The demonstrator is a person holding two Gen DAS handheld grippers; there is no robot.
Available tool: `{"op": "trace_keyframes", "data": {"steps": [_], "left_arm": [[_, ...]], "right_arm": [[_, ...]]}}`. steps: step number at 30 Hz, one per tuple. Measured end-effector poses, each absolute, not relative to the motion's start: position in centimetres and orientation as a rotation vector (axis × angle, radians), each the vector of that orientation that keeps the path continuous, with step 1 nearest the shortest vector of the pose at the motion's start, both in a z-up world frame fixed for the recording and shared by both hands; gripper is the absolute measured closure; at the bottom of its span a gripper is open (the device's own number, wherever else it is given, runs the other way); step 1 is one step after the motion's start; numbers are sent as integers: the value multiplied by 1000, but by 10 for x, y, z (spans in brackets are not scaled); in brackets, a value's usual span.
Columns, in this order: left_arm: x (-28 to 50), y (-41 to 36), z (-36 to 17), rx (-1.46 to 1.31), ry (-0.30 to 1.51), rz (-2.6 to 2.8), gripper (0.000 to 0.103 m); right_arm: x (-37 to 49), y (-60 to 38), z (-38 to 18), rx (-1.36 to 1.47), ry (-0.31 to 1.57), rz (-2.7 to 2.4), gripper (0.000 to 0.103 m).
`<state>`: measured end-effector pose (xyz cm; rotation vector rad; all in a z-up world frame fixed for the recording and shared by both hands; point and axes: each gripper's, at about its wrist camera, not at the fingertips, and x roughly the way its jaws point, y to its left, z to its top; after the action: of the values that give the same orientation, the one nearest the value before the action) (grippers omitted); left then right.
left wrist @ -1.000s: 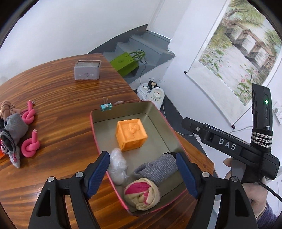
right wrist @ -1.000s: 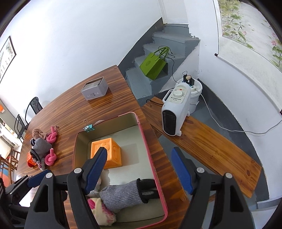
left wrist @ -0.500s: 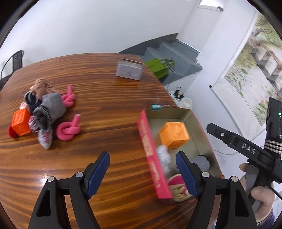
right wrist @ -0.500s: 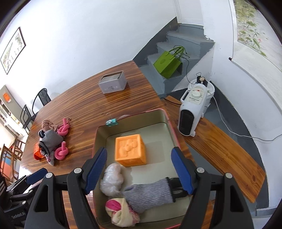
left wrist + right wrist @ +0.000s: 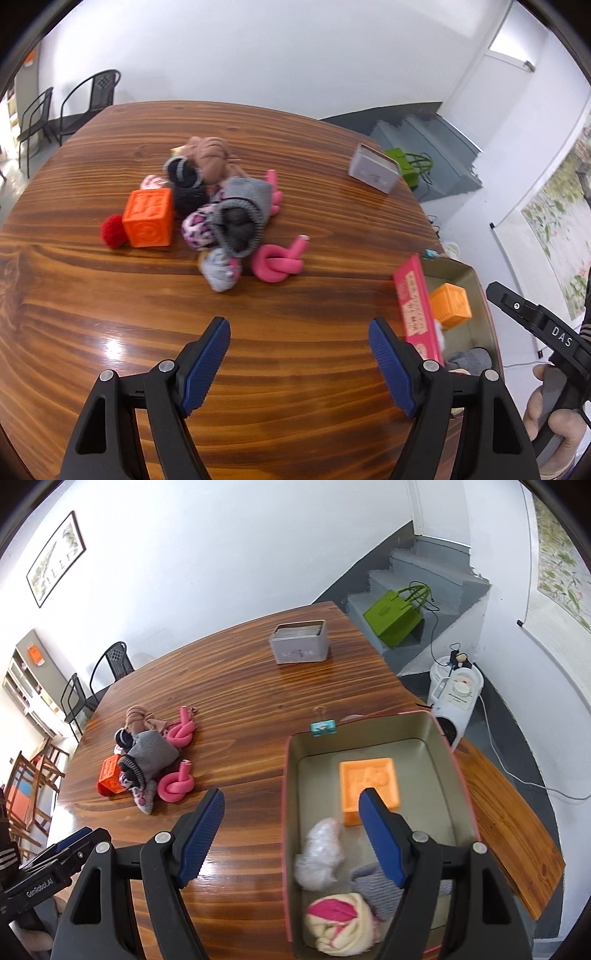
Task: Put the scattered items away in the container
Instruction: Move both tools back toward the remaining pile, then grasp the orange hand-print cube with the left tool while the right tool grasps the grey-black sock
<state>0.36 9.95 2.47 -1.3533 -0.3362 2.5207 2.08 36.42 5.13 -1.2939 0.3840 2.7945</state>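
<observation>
A pile of scattered items lies mid-table: an orange cube (image 5: pixel 148 217), a red pompom (image 5: pixel 111 229), grey socks (image 5: pixel 240 212), two pink knotted tubes (image 5: pixel 277 261) and a brown cloth (image 5: pixel 211 158). My left gripper (image 5: pixel 298 363) hovers open over bare wood in front of the pile. The pink-rimmed metal tray (image 5: pixel 439 731) holds an orange cube (image 5: pixel 370 782), a white wad (image 5: pixel 320 854), a grey sock (image 5: pixel 373 884) and a pink-and-cream roll (image 5: pixel 341 925). My right gripper (image 5: pixel 291 836) is open, straddling the tray's left wall. The same pile (image 5: pixel 147 753) shows left of it.
A grey tin box (image 5: pixel 300 642) stands at the table's far edge. A teal binder clip (image 5: pixel 323 726) sits by the tray's far rim. Off the table are a wooden bench (image 5: pixel 509 823), a white heater (image 5: pixel 456 694), a green bag (image 5: pixel 395 614) on stairs and chairs (image 5: pixel 66 105).
Both grippers have swung left, away from above the tray. The left one now faces the pile of items; the right one has shifted from the tray's middle to its left wall. Both stayed open.
</observation>
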Motion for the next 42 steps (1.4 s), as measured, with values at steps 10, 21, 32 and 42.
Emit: {"op": "trace_keyframes", "data": {"steps": [10,21,32,42], "left_arm": [[-5,21,15,-1418,-401,2590,24],[-37,-37,1,-1448,-442,2610,24],[-90,-29,-33,-1487,-490,2464,24],[-133,-24,-67,-1530,-448,2484,24]], "right_arm": [[-1,295,39,-1402,335,2830,24],[-18,235,26,-1482,301,2833,24],[-17,234,9,-1506,337,2714,24],[-22,247,-4,-1508,382,2615,24]]}}
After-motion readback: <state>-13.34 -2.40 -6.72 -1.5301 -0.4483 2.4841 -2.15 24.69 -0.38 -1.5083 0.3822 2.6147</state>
